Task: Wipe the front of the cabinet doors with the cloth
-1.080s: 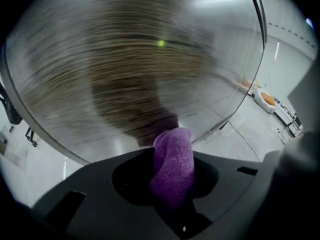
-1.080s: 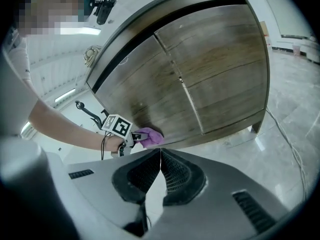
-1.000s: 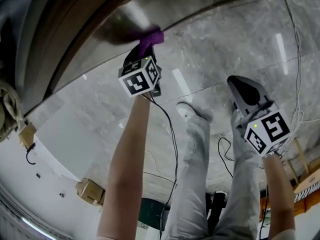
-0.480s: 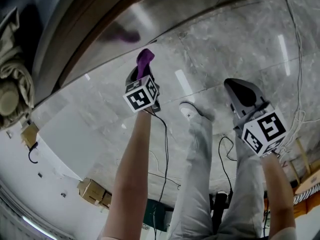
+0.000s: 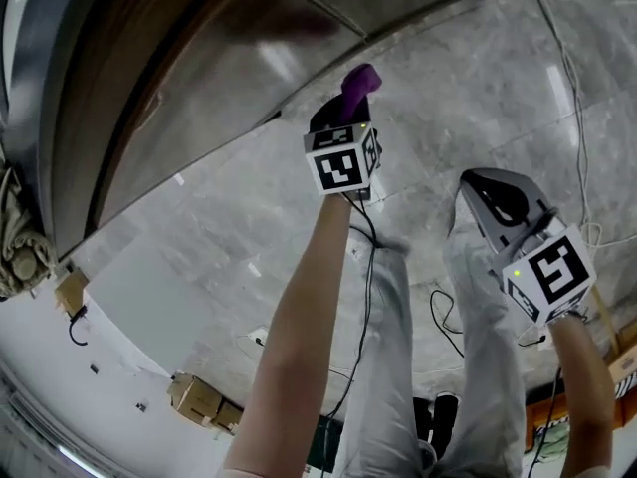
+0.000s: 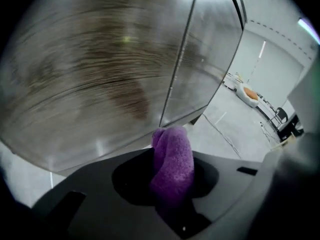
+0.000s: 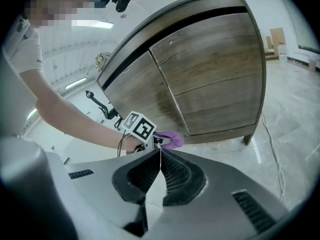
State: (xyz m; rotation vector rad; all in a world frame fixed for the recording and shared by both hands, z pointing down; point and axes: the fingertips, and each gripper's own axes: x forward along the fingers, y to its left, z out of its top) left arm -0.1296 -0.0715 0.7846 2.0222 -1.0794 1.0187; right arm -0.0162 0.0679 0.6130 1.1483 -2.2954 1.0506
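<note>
- Just off the cabinet (image 5: 189, 108) base, grips the cloth (image 5: 360, 82) hard in the left gripper (image 5: 346, 113), jaws clamped on it, with a purple wad poking out past them.
- Pressed on the lower door a second ago. Now hangs clear of the wood, over the floor (image 5: 468, 98) just in front of the cabinet's bottom edge.
- Reads as a low stroke ended and the cloth lifted away: no contact, so no wiping at this instant.
- Needs carrying back onto the doors (image 7: 210, 69) before wiping can go on. Cannot tell from here how much of them is already done.
- Keeps the right gripper (image 5: 486, 189) well back from the cabinet, jaws pressed together on nothing, idle.
- Shows, on the cabinet front, two wood-grain panels split by a thin seam (image 7: 170, 96), glossy enough to catch streaks of ceiling light. Smeared by motion in the left gripper view.
- Around the cabinet: grey stone-look tiles, cables (image 5: 569, 68) trailing out from its base, boxes (image 5: 199, 398) far off by a white wall (image 5: 119, 297).
</note>
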